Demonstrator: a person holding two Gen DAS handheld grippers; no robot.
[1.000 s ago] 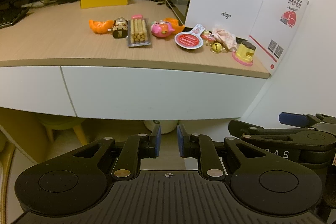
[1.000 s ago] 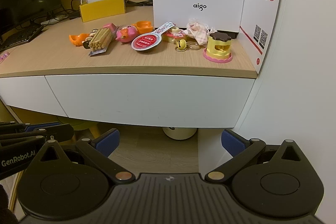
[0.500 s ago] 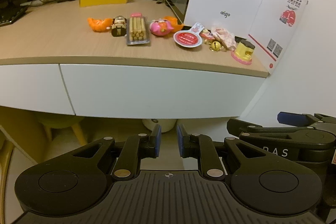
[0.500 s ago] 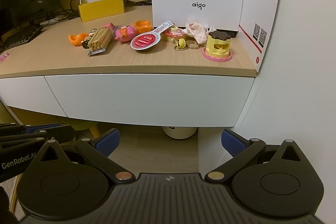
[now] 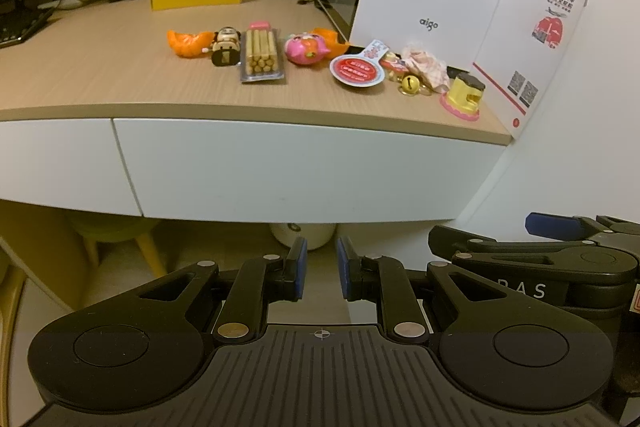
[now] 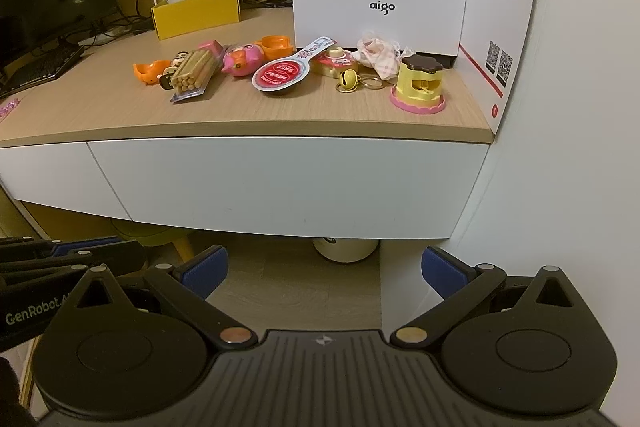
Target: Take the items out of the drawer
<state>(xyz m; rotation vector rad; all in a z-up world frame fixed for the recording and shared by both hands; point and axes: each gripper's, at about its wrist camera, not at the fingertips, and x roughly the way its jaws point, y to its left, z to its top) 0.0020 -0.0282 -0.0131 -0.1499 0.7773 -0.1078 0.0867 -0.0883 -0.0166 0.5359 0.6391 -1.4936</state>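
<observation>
Left wrist view shows the left tool [image 5: 321,274] at lower centre, its blue pads a narrow gap apart and gripping nothing; the right tool [image 6: 324,269] in its own view is spread wide and empty. Both hang below the white drawer [image 5: 288,167], shut across mid-frame under the bench [image 5: 100,75], where small toys already stand. Its flat, handleless front looks stiff and slick, so hooking the lower edge seems the likeliest hold.
</observation>
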